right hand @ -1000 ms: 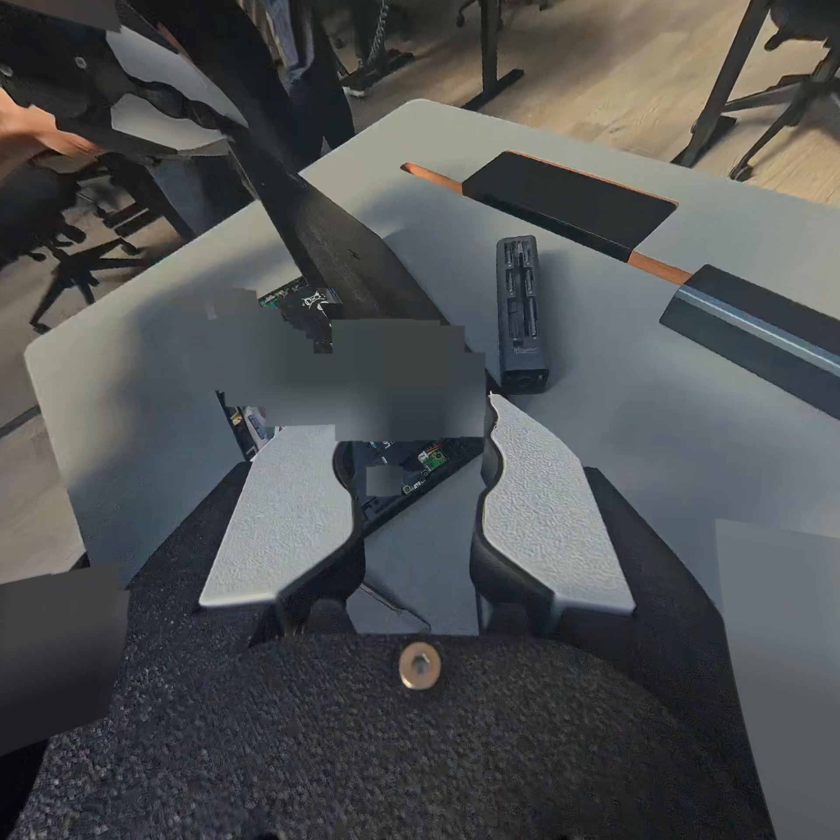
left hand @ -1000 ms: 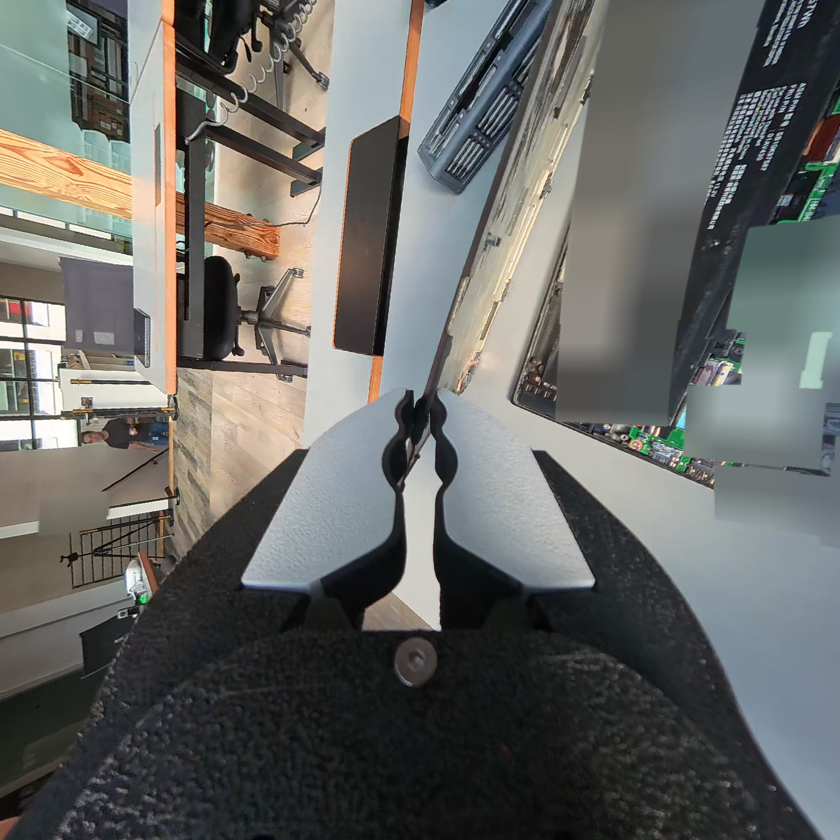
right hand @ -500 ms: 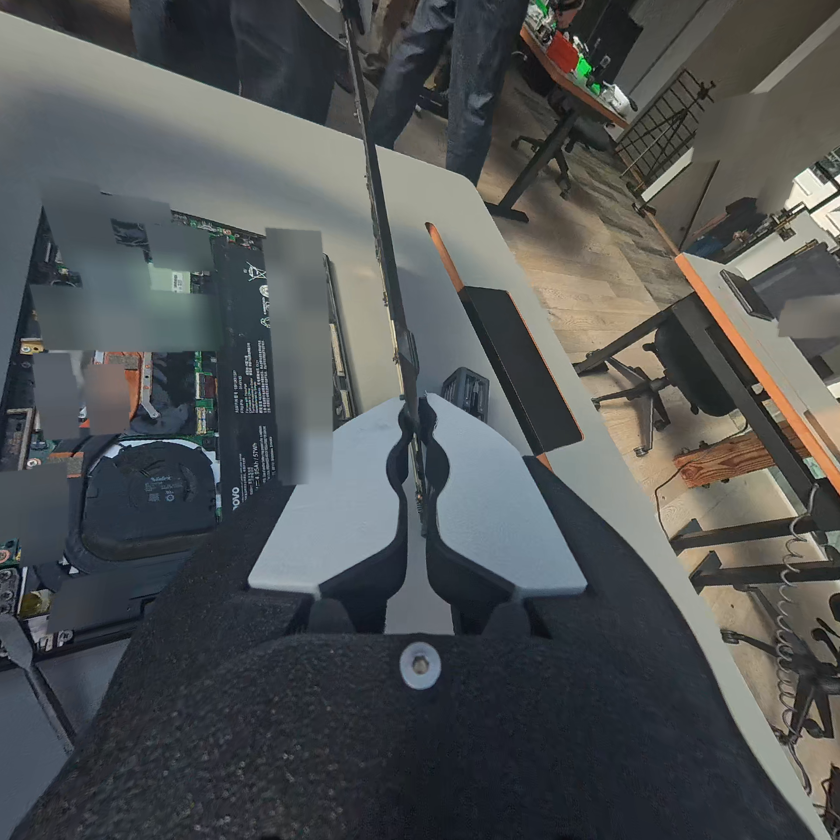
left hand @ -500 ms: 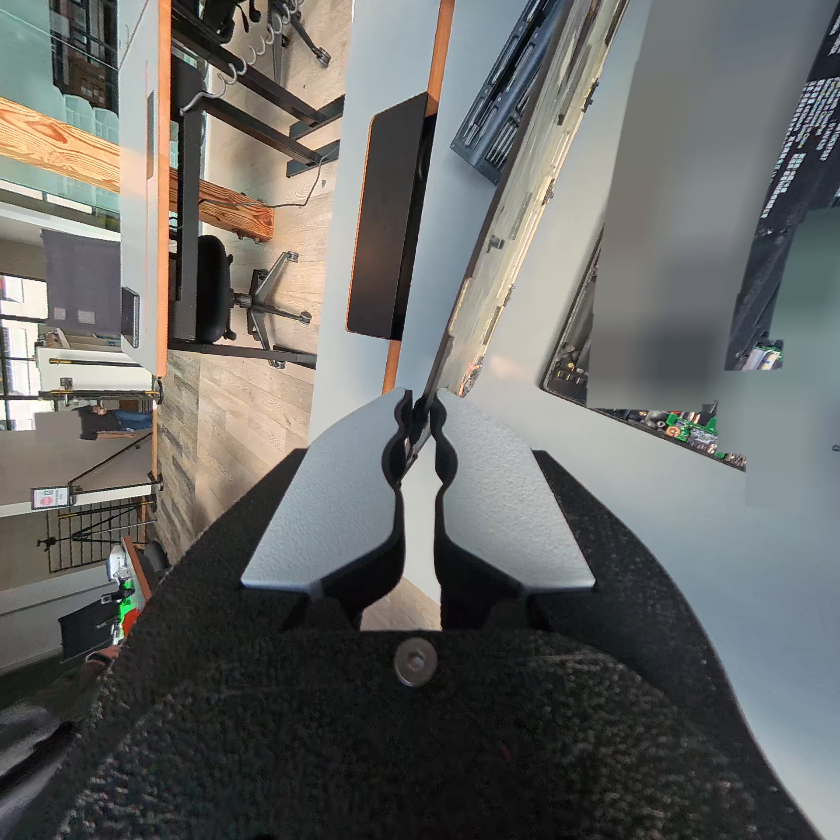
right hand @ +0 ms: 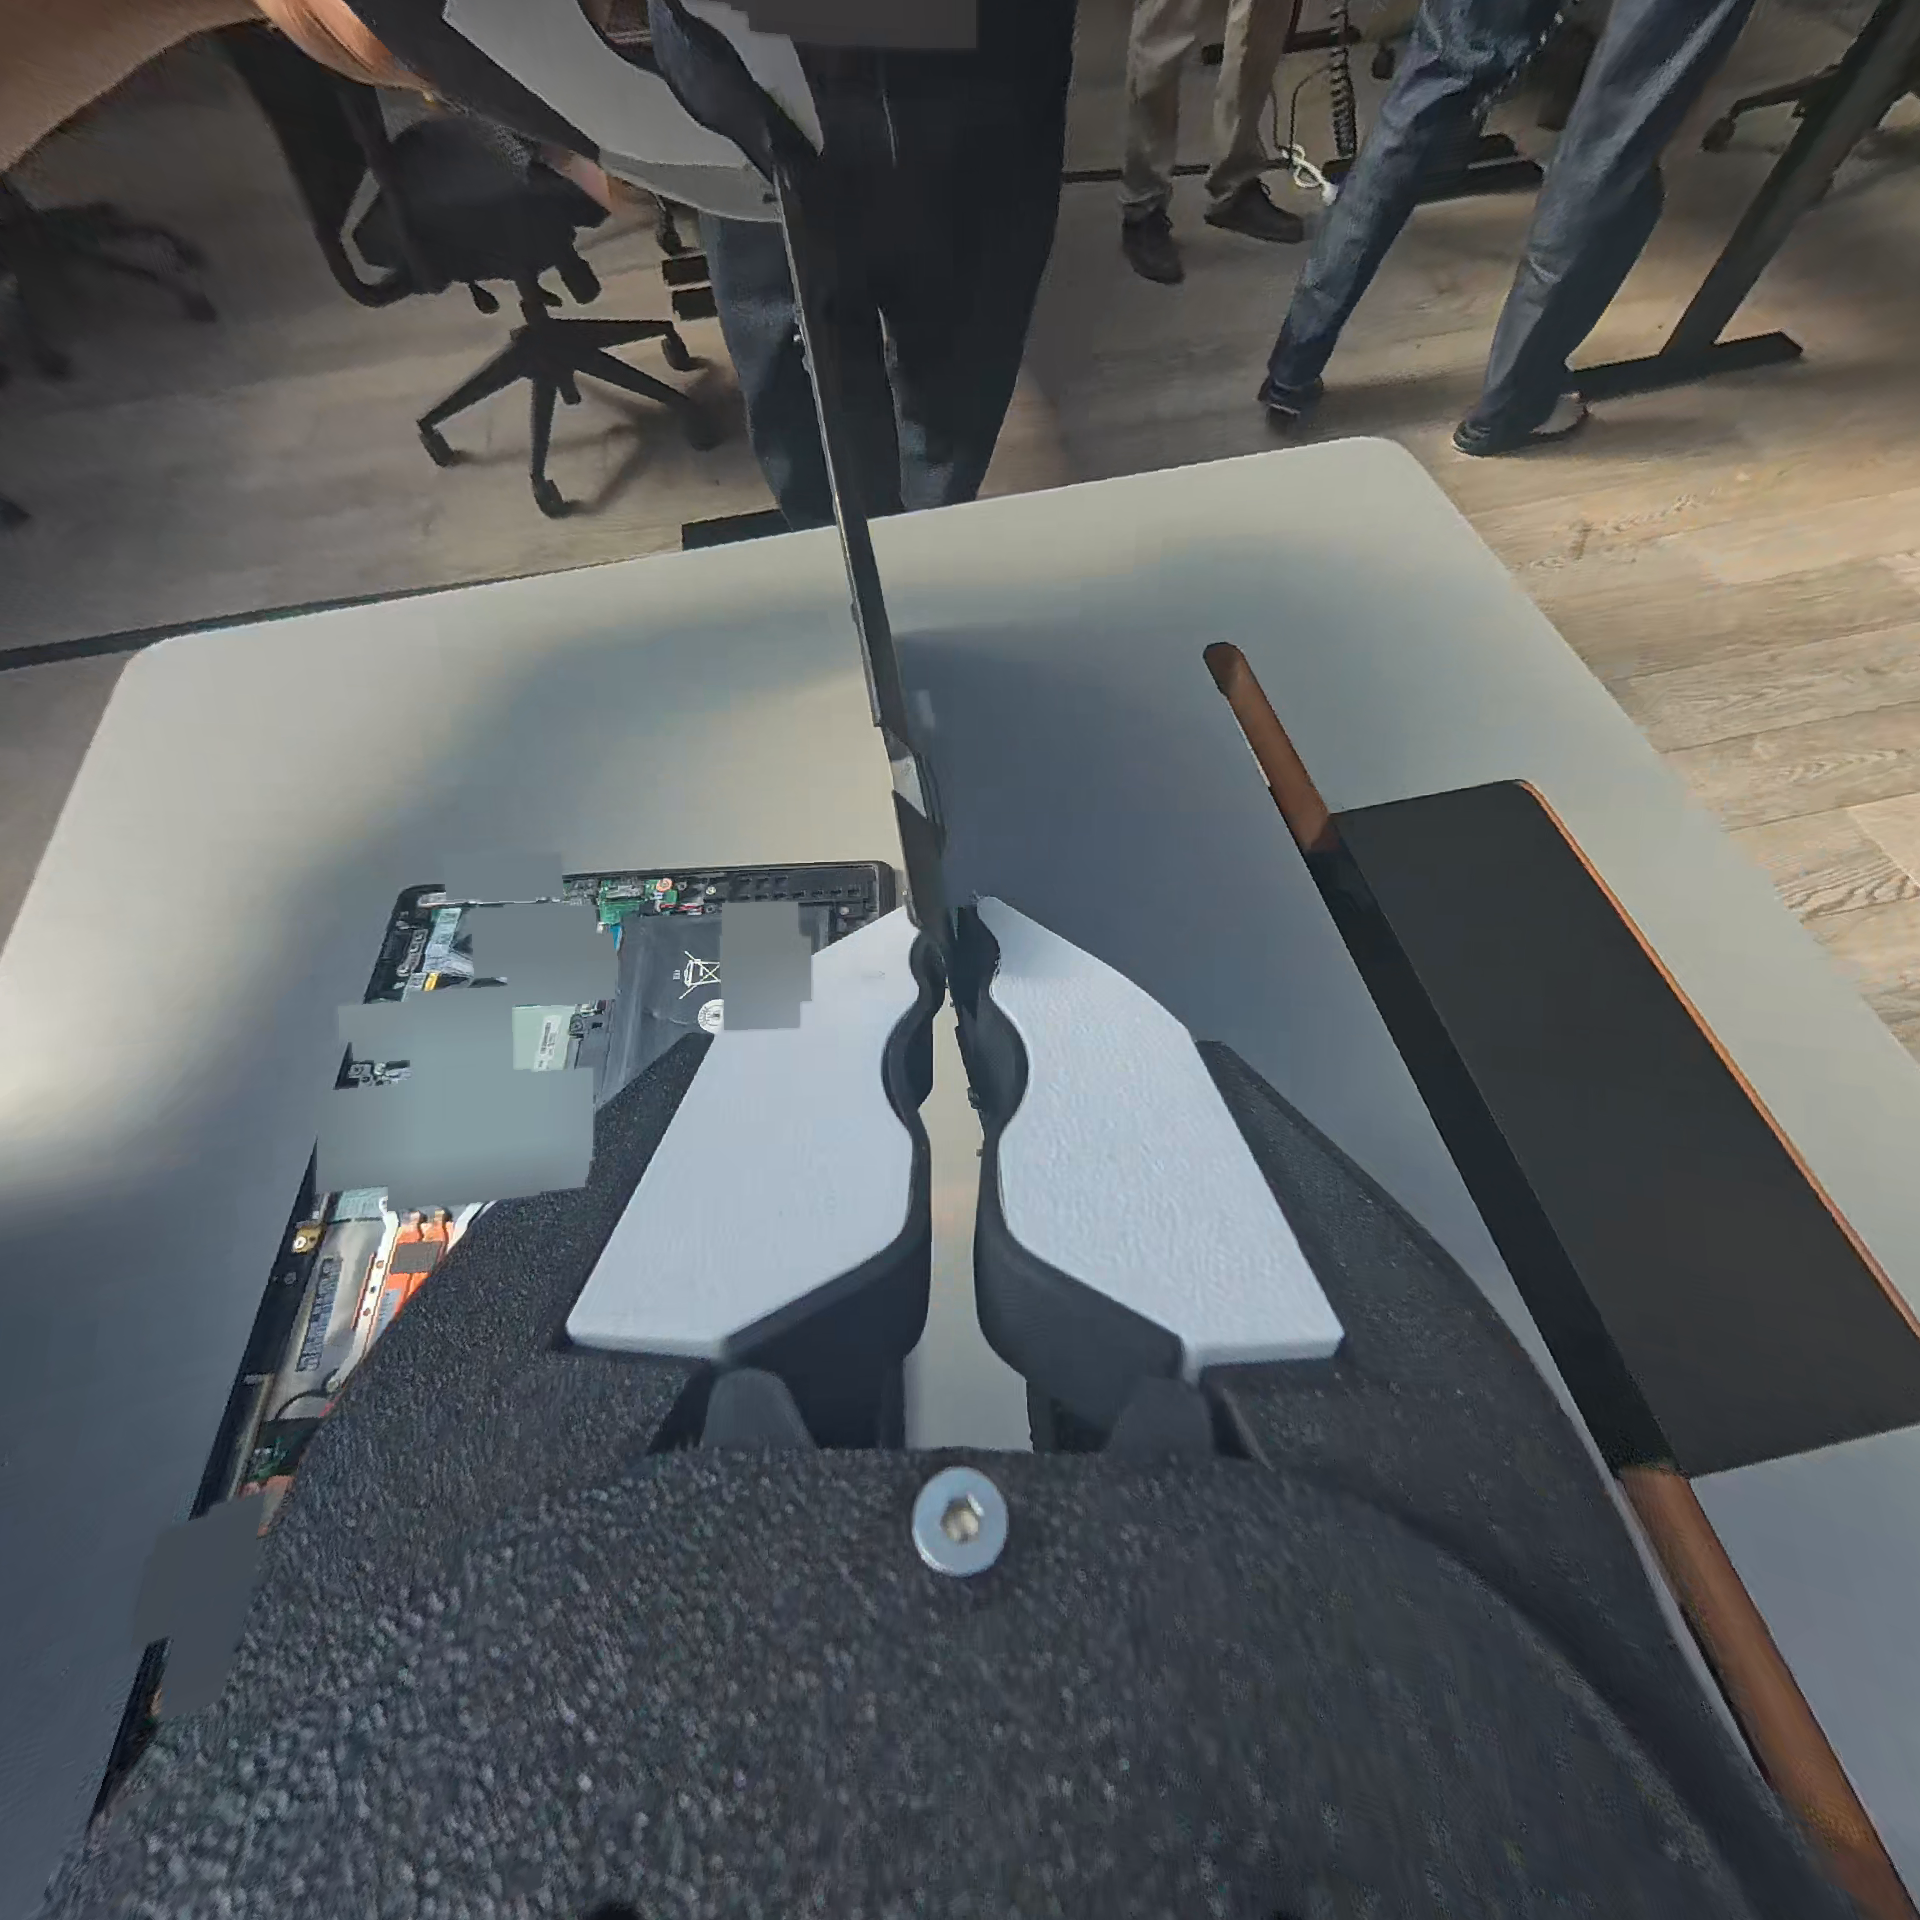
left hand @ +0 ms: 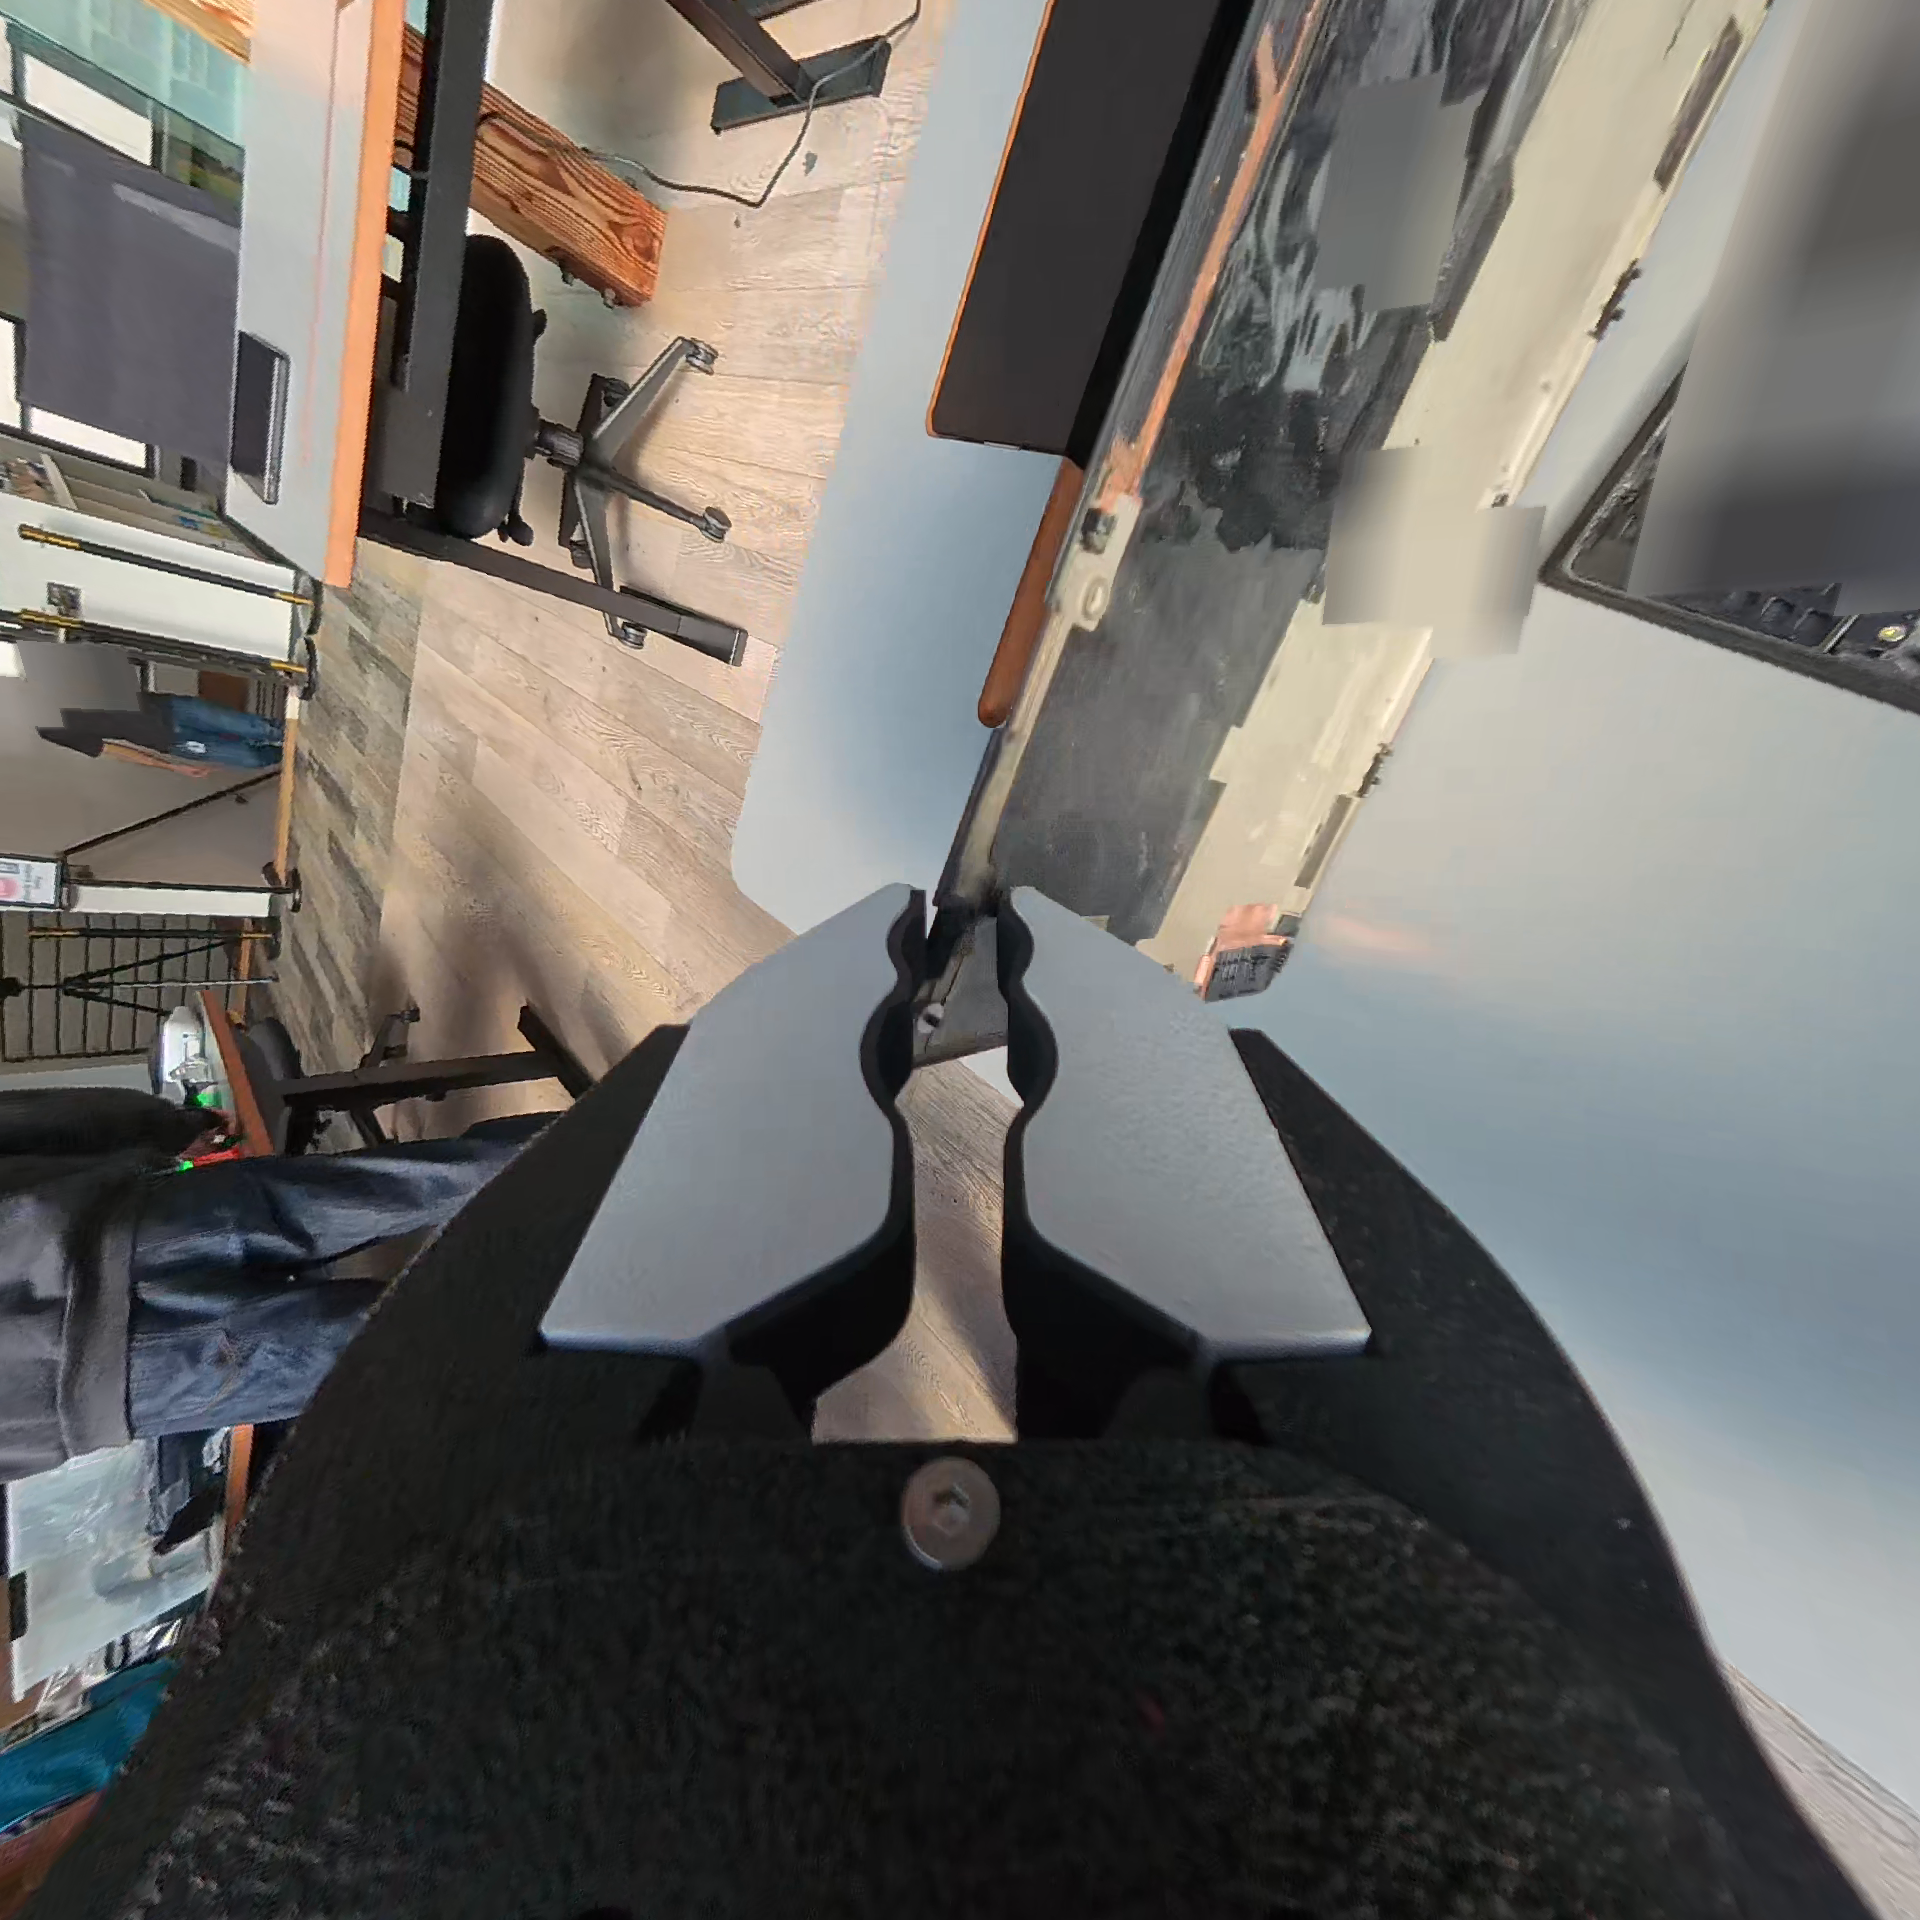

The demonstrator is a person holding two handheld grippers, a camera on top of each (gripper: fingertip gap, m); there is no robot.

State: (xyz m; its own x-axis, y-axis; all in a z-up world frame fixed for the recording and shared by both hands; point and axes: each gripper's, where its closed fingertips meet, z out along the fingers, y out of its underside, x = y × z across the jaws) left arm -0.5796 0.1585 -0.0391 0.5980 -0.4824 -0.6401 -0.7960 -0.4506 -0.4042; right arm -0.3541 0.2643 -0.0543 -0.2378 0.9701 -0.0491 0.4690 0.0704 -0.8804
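Both grippers are clamping the same thin cover panel [right hand: 871, 623], lifted off the table and held on edge. Left gripper [left hand: 961, 940] is pinching one corner; the panel's inner face, with pale patches and copper-coloured strips, is fanning away from it. Right gripper [right hand: 958, 951] is biting the opposite end, jaws closed on the rim, with the far gripper showing at the top of the right wrist view.

Below, the opened laptop [right hand: 623, 935] is lying flat on the grey table [right hand: 1091, 582], circuit boards exposed. A black pad [right hand: 1621, 1091] and a wooden rod [right hand: 1262, 727] are lying to the right.

Judgement: both grips are narrow, right at the rim. Both ends want moving together, without twist, and well apart from the exposed boards.
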